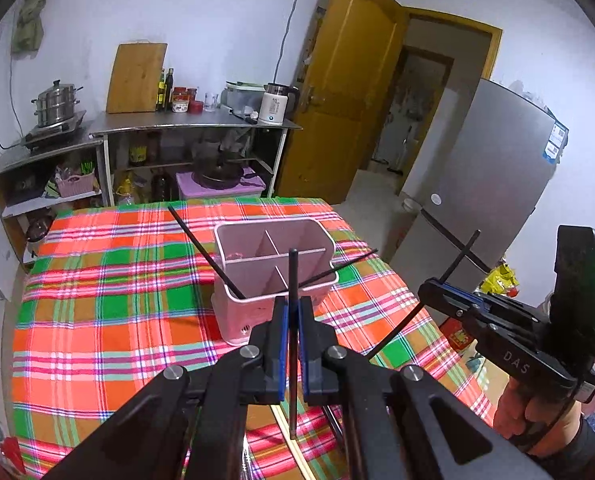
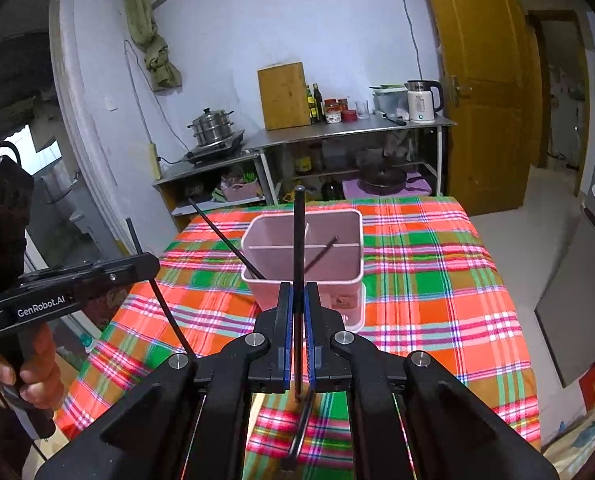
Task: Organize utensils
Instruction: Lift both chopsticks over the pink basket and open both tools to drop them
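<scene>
Already two black chopsticks point(image 1: 207, 253) lean in the pink holder point(image 1: 273, 280), while the left gripper point(image 1: 293, 308) and right gripper point(image 2: 298, 300) each pinch one more, undelivered.

The tablecloth point(image 1: 117, 280) is woven plaid cloth, matt. The pink holder point(image 1: 275, 276) is smooth plastic with a faint sheen. The black chopstick point(image 1: 293, 320) looks matt and smooth. Behind, the steamer pot point(image 1: 57, 102) and counter point(image 1: 193, 122) are shiny metal, the cutting board point(image 1: 137, 78) bare wood, the door point(image 1: 345, 92) glossy varnished wood
</scene>
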`<state>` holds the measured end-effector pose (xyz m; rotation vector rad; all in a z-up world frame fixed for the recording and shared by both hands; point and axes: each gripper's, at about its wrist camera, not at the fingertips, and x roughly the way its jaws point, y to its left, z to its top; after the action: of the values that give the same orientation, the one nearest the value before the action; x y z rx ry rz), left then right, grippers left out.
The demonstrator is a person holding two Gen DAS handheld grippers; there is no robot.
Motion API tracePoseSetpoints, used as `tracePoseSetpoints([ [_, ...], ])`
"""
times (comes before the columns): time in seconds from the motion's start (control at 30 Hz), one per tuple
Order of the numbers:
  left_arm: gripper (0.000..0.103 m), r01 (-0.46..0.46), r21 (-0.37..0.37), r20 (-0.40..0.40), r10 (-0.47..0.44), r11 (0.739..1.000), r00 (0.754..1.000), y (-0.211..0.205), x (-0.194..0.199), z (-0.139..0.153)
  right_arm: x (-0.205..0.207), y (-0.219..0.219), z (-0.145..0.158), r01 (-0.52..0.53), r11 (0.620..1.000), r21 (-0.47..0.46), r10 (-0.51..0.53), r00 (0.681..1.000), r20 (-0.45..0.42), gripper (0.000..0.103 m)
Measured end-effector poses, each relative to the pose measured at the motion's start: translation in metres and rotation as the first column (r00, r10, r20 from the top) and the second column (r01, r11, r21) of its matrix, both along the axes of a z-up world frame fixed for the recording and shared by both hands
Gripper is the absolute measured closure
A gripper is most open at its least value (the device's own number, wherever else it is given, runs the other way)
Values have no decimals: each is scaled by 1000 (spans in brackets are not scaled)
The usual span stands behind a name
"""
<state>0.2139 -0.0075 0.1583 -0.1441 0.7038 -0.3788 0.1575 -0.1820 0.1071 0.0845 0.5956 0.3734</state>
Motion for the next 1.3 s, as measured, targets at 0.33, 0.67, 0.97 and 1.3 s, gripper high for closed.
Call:
tracePoseSetpoints([
  [0.33, 99, -17, -5, 52, 17, 1000, 999, 3, 19, 39, 19, 18, 31, -27, 1000, 15, 26, 998, 52, 98],
  [0.67, 99, -27, 3, 115, 26, 1000, 993, -1, 46, 75, 45, 30, 57, -19, 999, 29, 16, 994, 104, 98],
  [0.97, 99, -64, 1, 138, 63, 998, 988, 3, 79, 86, 72, 28, 62, 10, 998, 58, -16, 993, 114, 98],
  [1.3, 99, -95, -32, 150, 98, 995, 984, 13, 105, 79, 84, 34, 54, 19, 998, 63, -26, 994, 107, 98],
])
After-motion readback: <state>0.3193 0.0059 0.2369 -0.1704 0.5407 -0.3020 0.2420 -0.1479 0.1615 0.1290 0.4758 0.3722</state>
